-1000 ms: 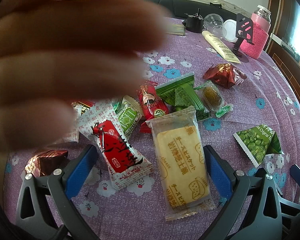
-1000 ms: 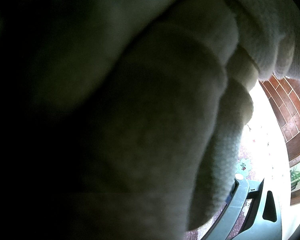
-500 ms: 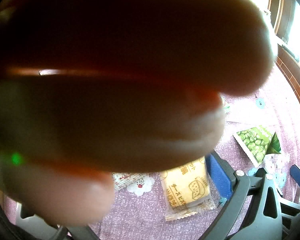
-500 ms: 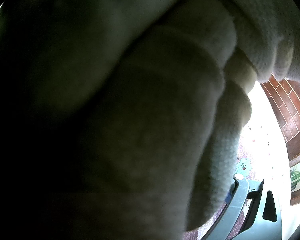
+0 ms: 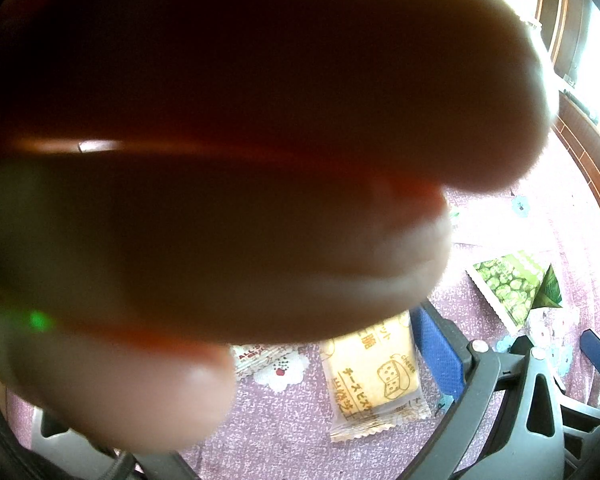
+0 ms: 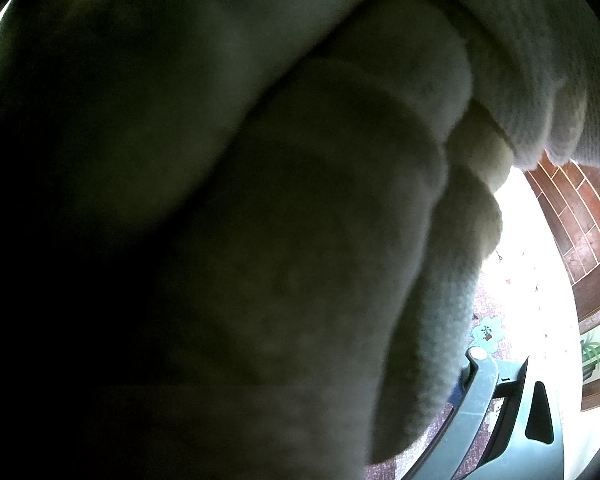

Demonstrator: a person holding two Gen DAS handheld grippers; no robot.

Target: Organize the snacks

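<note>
Both lenses mostly blocked by fingers point(image 5: 240, 208) and glove point(image 6: 260, 240). Cracker pack point(image 5: 374, 376) lay on bench point(image 5: 284, 436), untouched. Left tongs point(image 5: 260, 420) looked released, prob. pre-grab; right tongs: couldn't tell.

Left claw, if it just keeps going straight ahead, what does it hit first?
Probably the cheese biscuit packet, lying on the purple tablecloth just inside the blue pad of its right finger. Bare fingers cover most of the lens, so anything beyond is hidden.
</note>
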